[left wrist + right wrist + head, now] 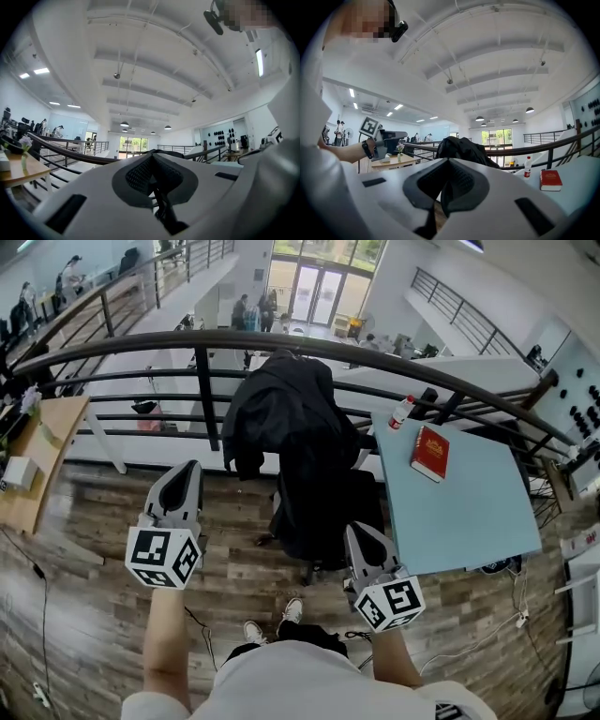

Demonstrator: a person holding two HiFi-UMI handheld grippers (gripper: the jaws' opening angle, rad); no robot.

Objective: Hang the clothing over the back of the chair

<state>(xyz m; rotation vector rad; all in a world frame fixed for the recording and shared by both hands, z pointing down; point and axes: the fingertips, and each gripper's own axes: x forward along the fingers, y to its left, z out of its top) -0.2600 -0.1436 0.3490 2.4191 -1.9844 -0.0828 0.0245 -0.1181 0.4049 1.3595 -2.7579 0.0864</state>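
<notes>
A black jacket (286, 418) is draped over the back of a black office chair (323, 512) that stands against the railing; it covers the backrest and hangs down both sides. My left gripper (187, 470) is held to the left of the chair, apart from the cloth, jaws shut with nothing between them (152, 159). My right gripper (359, 532) is near the chair's right front, also shut and empty (449, 164). In the right gripper view the jacket (461, 147) rises just beyond the jaws, and the left gripper (386, 140) shows at the left.
A light blue table (469, 512) stands right of the chair with a red book (429, 453) and a bottle (400, 412). A dark curved railing (281, 341) runs behind. A wooden desk (47, 456) is at far left. Cables lie on the wood floor.
</notes>
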